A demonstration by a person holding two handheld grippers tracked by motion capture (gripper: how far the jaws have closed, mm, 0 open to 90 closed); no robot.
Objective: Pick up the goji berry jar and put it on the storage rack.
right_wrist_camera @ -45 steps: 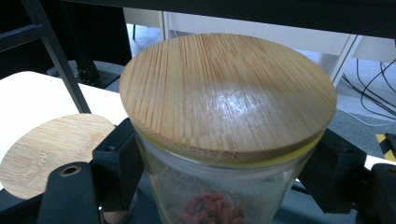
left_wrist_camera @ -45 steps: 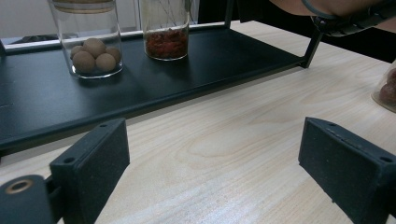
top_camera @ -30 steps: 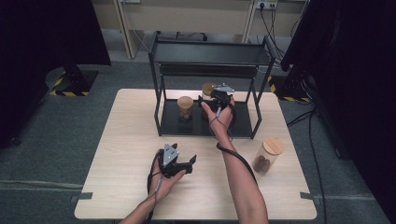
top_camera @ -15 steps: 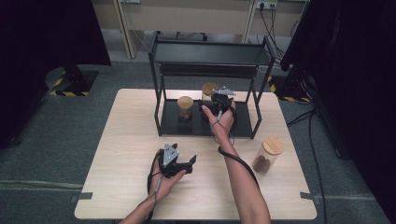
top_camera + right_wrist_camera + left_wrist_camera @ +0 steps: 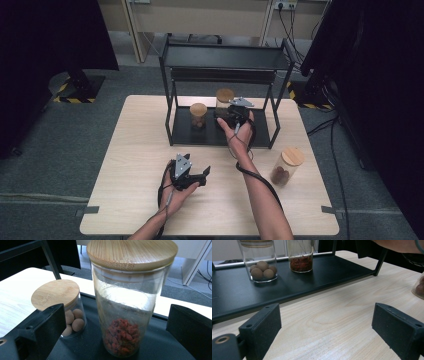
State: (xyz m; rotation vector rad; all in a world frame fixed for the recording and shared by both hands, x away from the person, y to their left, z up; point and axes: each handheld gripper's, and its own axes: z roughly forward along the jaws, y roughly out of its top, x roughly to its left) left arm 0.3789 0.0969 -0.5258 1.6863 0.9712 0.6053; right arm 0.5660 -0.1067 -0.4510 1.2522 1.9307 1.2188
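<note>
Glass jar [image 5: 125, 312] with a round wooden lid stands on the black bottom shelf [image 5: 210, 134] of a small metal rack, and there are little red dried berries at its bottom. The right tool [image 5: 231, 116] sits right in front of this tall jar, and the jar stands between its two black jaws, but the jaws do not touch the glass. These jaws have just been opening, and now they stand wide apart. Just beside the tall jar, on the same shelf, is a shorter jar [image 5: 65, 307] with a wooden lid and round brown balls inside. The rack stands at the far side of the pale wooden tabletop [image 5: 135, 150]. Another jar [image 5: 285, 166] with a wooden lid and something brown in it stands on the tabletop, well apart from the rack. The left tool [image 5: 192, 176] rests low on the tabletop, near the person. Its jaws stand wide open and hold nothing.
</note>
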